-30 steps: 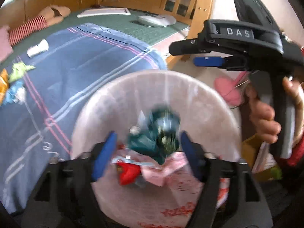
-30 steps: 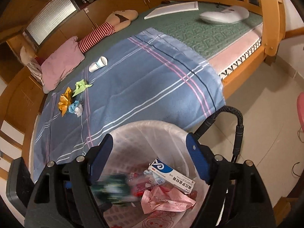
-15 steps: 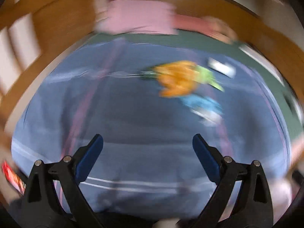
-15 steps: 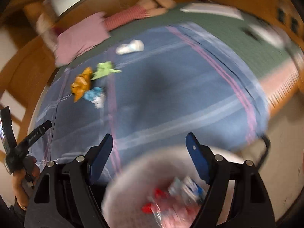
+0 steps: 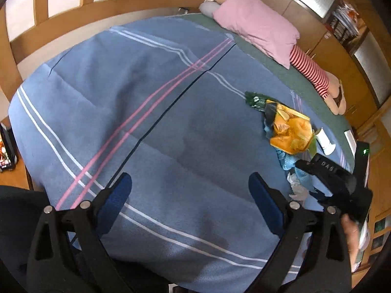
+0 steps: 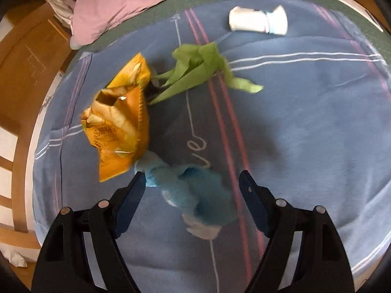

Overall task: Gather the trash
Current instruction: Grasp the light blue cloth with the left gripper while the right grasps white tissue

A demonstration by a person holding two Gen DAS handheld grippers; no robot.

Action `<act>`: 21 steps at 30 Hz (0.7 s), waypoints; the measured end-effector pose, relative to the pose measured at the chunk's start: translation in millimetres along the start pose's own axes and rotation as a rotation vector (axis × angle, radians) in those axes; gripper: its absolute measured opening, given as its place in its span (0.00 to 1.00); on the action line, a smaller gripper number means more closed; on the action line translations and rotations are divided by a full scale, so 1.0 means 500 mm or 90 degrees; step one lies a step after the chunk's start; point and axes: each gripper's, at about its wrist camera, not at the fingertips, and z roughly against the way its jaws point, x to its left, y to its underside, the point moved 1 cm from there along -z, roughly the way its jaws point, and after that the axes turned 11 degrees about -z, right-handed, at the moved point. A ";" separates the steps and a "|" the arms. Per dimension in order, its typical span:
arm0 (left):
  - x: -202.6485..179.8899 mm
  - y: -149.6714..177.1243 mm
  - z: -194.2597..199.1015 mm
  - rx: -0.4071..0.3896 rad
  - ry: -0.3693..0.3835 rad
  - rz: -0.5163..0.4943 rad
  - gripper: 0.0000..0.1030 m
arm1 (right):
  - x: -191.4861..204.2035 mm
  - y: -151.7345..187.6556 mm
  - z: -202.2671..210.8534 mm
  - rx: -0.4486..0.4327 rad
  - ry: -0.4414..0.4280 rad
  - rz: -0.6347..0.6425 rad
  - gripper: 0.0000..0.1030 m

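Trash lies on the blue striped blanket. My right gripper is open, its fingers either side of a crumpled blue and white wrapper. Past it lie an orange snack bag, a green wrapper and a white paper cup on its side. In the left wrist view my left gripper is open and empty above bare blanket. The orange bag, a dark green wrapper, the blue wrapper and the cup show at right, with the right gripper's body over them.
A pink pillow and a striped plush doll lie at the head of the bed. A wooden bed frame runs around the mattress. The pillow also shows in the right wrist view.
Both grippers have swung away from the trash bin to the bed. The right gripper has come down close over the blue wrapper. The bin is out of view.
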 end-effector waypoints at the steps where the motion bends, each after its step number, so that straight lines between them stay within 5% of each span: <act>1: 0.001 0.003 -0.007 0.004 -0.002 0.006 0.93 | 0.003 0.005 0.003 -0.004 -0.015 0.009 0.56; 3: 0.010 0.002 -0.014 0.009 -0.006 0.020 0.93 | 0.016 0.024 0.012 0.008 -0.037 0.046 0.21; 11: 0.035 0.007 -0.009 0.002 0.002 0.070 0.93 | 0.055 0.159 0.099 0.069 -0.116 0.243 0.19; 13: 0.030 0.007 -0.014 0.012 0.001 0.062 0.93 | 0.059 0.190 0.119 0.066 -0.093 0.290 0.29; 15: 0.026 0.007 -0.014 0.015 -0.003 0.054 0.93 | 0.045 0.202 0.148 0.017 -0.059 0.295 0.74; 18: 0.025 0.008 -0.011 0.010 -0.009 0.054 0.93 | 0.012 0.209 0.175 -0.008 -0.076 0.269 0.78; 21: 0.022 0.009 -0.015 0.016 -0.014 0.051 0.93 | 0.011 0.231 0.150 0.003 -0.031 0.285 0.78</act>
